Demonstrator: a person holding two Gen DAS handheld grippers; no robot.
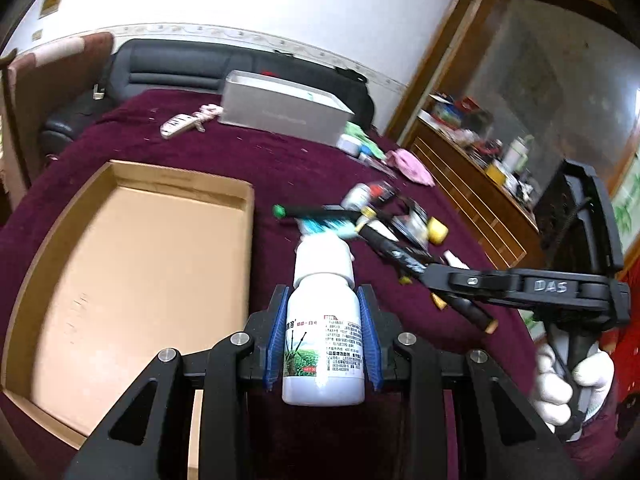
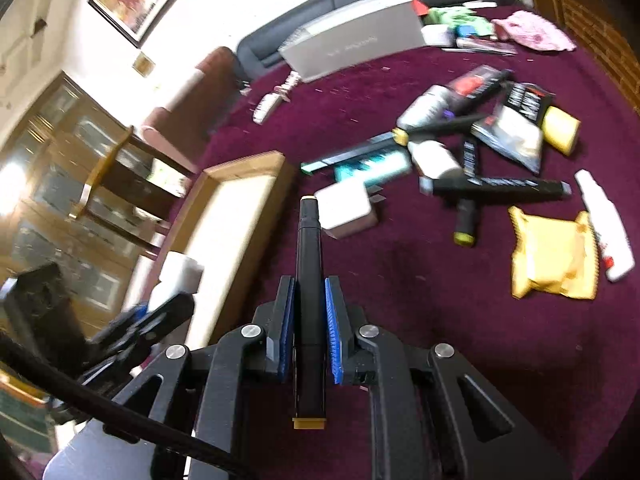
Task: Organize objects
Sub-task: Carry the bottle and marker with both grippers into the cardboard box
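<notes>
The left gripper [image 1: 323, 330] was clamped on a white bottle [image 1: 323, 344], its blue pads [image 1: 278, 340] pressed against the labelled body on both sides, with the white cap pointing away from the camera. The bottle hung over the maroon tablecloth [image 1: 248, 152], just beside the right wall of an open cardboard box [image 1: 132, 276] whose tan floor lay bare. The right gripper [image 2: 311, 320] was closed on a black marker [image 2: 309, 300], which ran lengthwise between the jaws, its pale tip pointing forward and a yellow end cap sticking out behind. In the left wrist view that same gripper reached in from the right, held by a hand in a white glove [image 1: 572, 384]. Ahead of the marker lay a white charger block [image 2: 347, 213], and beyond it a loose heap of things: a teal packet [image 2: 372, 166], several more black markers [image 2: 496, 188], a small white bottle on its side [image 2: 434, 158], dark sachets [image 2: 508, 136] and a yellow sponge [image 2: 560, 130]. Nearer the right edge rested a crumpled yellow packet [image 2: 554, 254] touching a white tube [image 2: 604, 224]. At the far side of the table stood a grey box [image 2: 356, 40], with a pink cloth [image 2: 532, 30] well apart to its right.
</notes>
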